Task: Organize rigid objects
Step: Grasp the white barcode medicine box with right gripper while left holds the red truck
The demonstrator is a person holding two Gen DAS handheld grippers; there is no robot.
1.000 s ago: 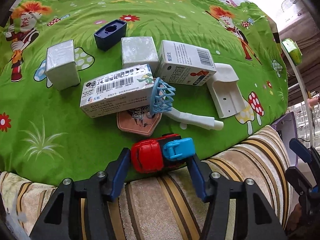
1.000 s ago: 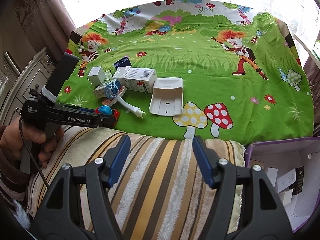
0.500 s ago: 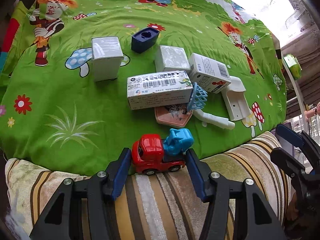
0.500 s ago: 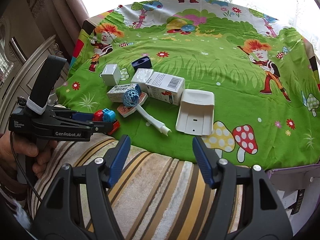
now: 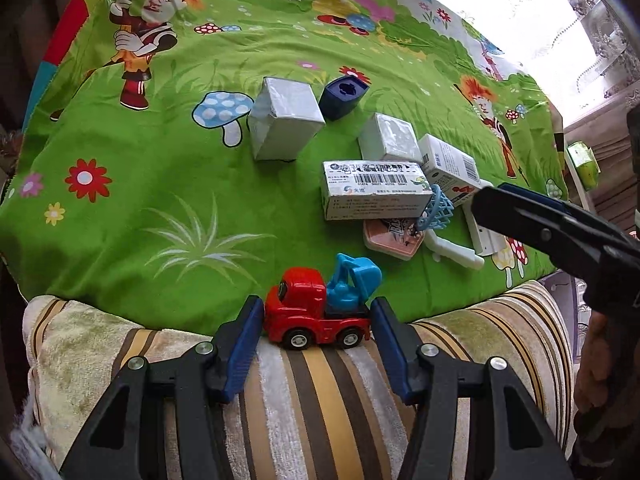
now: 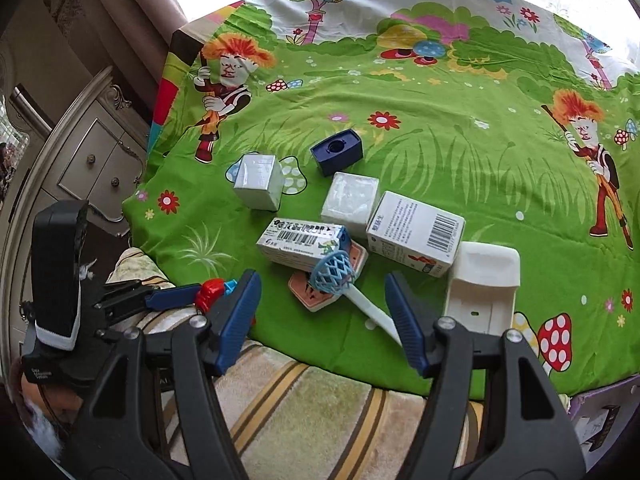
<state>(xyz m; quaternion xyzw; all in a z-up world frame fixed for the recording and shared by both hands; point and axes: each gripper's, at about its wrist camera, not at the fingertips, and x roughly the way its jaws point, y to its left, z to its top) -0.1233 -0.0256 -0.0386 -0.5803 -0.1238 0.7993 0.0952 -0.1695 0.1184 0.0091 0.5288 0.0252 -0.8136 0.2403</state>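
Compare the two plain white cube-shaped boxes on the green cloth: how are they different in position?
The left white box stands alone on a printed mushroom, touching nothing. The right white box sits in the pile, against the barcode carton and just behind the long barcode box. The dark blue cap lies behind and between them. Both look plain, glossy and roughly cube-shaped.

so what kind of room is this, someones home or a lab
Most likely a home, perhaps a bedroom or living room: a cartoon-print sheet spread over a striped plush blanket, an ornate cream cabinet beside it, and curtains at a bright window.
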